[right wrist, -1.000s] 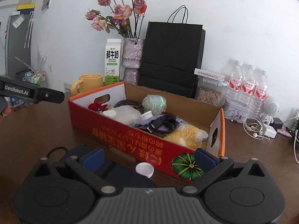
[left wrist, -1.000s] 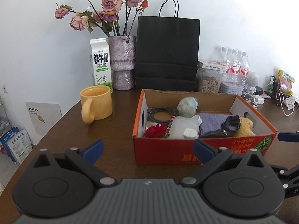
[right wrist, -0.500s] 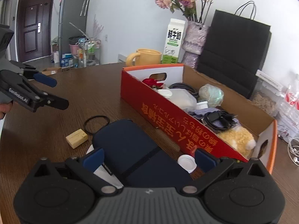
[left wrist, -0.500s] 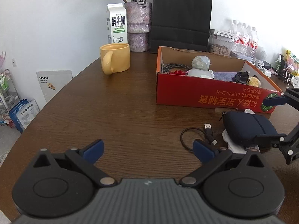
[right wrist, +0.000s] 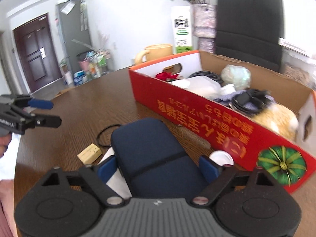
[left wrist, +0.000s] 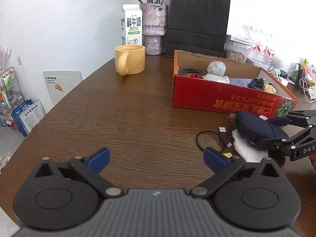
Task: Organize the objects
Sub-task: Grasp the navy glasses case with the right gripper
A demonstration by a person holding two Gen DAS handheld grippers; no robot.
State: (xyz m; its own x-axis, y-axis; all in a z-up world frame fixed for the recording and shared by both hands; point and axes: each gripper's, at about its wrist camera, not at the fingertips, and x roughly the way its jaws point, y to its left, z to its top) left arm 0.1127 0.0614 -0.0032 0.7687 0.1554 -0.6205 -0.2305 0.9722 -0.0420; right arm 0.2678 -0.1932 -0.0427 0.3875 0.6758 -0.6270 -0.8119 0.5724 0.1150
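Hidden, cropped and blurred

The navy pouch (right wrist: 156,156) hides most of the white cloth (right wrist: 116,181) beneath it — its near end is lost behind the right gripper (right wrist: 158,167) body. The red box's (right wrist: 207,116) far contents smear with motion blur; the bottle cap (right wrist: 221,158) is half-covered. In the left wrist view, the water bottles (left wrist: 258,45) are washed out — labels unreadable.

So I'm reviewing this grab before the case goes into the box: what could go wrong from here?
The right gripper straddles the navy case with its jaws open, so the hold isn't secure yet; it could slip. The case lies on a white cloth, which might drag along. The white cap and black cable sit close by and could be knocked. The red box is already crowded, so the case may not settle flat.
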